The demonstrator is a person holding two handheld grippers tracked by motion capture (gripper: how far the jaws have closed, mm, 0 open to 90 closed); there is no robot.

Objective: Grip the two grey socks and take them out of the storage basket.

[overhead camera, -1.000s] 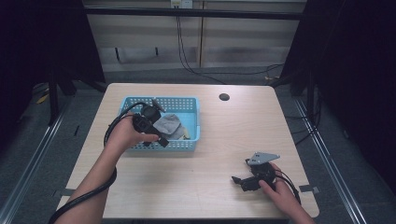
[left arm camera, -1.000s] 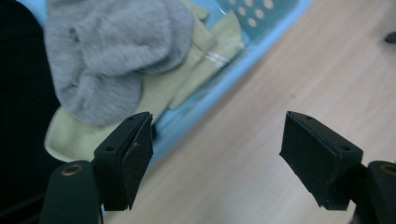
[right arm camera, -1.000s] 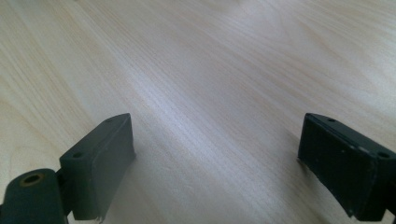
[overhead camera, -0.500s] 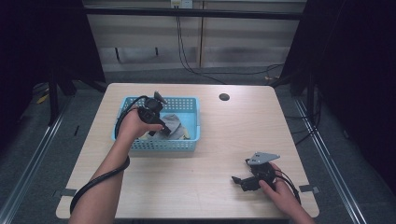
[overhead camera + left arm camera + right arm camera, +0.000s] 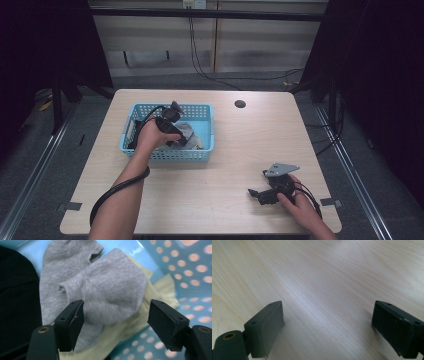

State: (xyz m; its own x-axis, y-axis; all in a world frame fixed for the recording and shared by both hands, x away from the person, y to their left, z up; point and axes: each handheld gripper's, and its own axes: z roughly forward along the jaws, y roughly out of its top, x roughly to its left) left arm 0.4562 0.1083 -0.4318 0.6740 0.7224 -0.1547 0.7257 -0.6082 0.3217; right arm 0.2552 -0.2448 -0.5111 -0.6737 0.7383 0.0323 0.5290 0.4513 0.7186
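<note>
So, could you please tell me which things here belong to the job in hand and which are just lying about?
In the job:
- left tool, open, jaws just closing around the grey sock
- blue basket

Lying about:
- pale yellow sock, under the grey one
- black cloth in the basket
- right tool, open on the table

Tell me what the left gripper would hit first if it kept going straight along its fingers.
Most likely the bunched grey fabric sock, lying between the open left gripper fingers, which have just been closing, in the blue perforated plastic basket. The pale yellow sock lies under it.
</note>
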